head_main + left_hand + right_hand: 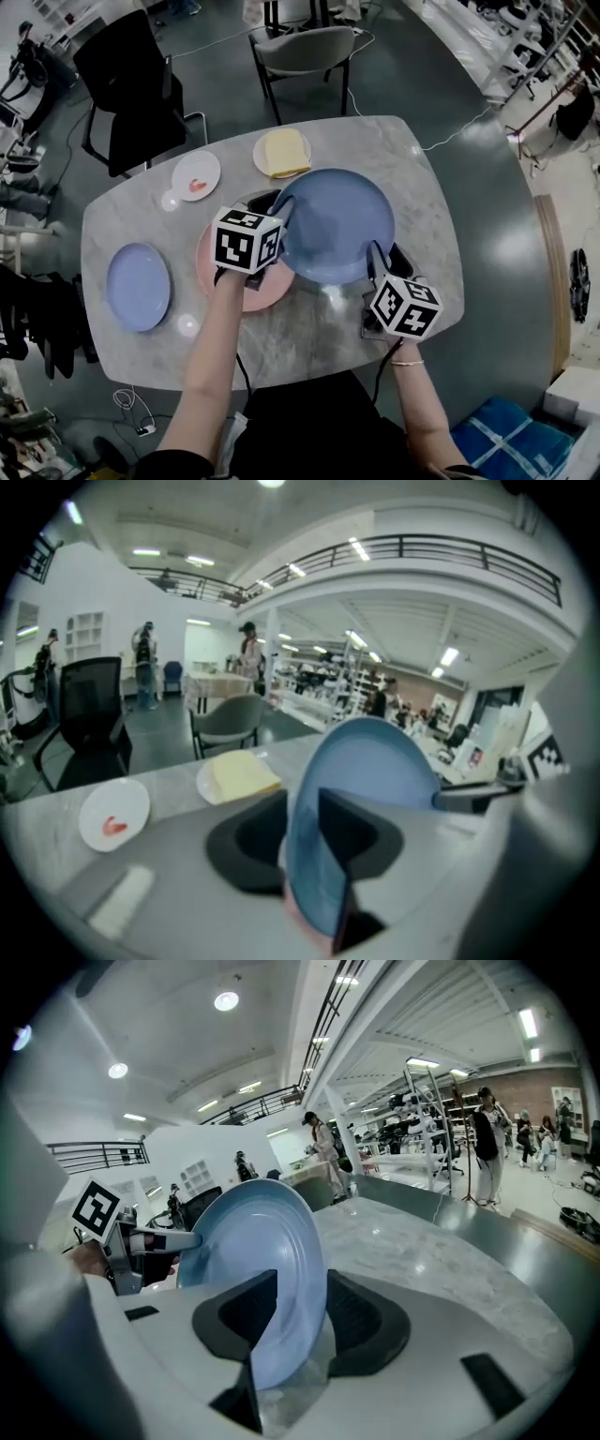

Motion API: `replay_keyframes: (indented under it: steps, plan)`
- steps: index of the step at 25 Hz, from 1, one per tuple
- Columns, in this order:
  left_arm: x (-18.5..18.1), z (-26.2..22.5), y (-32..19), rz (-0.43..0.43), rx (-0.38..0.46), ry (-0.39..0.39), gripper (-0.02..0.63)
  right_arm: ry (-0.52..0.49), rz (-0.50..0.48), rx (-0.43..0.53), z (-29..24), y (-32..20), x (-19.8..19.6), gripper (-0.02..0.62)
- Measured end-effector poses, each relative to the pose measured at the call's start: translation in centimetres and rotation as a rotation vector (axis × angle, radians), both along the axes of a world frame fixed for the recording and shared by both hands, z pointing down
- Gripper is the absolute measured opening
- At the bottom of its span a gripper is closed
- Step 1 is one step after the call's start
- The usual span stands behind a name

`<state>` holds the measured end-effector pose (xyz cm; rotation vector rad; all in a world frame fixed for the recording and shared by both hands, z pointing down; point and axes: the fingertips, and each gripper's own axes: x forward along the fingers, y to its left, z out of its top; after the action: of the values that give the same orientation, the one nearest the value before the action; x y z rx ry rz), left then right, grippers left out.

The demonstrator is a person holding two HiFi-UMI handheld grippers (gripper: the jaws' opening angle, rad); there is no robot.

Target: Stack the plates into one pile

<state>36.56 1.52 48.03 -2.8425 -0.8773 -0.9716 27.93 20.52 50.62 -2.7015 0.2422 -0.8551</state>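
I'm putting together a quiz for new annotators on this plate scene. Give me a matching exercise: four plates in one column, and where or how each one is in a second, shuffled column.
Plates:
1. large blue plate
2. pink plate
3. small blue plate
4. white plate

States:
a. lies alone near the left end of the table in the head view
b. has a small red thing on it
c. gripped at its rim by the left tool and the right tool
d. lies on the table, partly covered by the large blue plate

Pairs: 1-c, 2-d, 3-a, 4-b
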Motion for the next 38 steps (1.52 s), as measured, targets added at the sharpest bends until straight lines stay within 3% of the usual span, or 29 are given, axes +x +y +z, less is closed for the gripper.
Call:
replay_keyframes:
  steps: [4, 11, 16, 22, 29, 33, 38]
  plan:
    - [-2.2, -0.9, -6.1, -0.109, 0.012, 0.004, 0.107, -0.003, -0.113, 0.011, -0.9, -5.3, 0.0, 0.149]
    - [-7.0, 2.0, -18.1, -0.326, -0.027, -0.084, 0.107, -0.033, -0.316, -0.020, 0.3, -16.2, 0.4, 0.149]
    - [-9.5, 5.5, -22.2, -0.394, -0.045, -0.158, 0.107, -0.063, -0.387, -0.087, 2.8, -20.3, 0.3, 0.149]
    - [-9.9, 8.7, -23.3, -0.405, -0.026, -0.189, 0.106, -0.094, -0.391, -0.185, 5.7, -21.6, 0.8, 0.149]
    - [-9.6, 10.1, -22.7, -0.381, 0.049, -0.164, 0.119, -0.093, -0.384, -0.252, 7.4, -21.2, 1.0, 0.153]
    - [-9.6, 10.2, -23.0, -0.392, 0.058, -0.139, 0.123, -0.097, -0.333, -0.223, 7.4, -20.5, 1.3, 0.160]
    - [-9.9, 8.5, -24.1, -0.473, 0.032, -0.070, 0.145, -0.092, -0.306, -0.169, 6.9, -19.5, 1.3, 0.167]
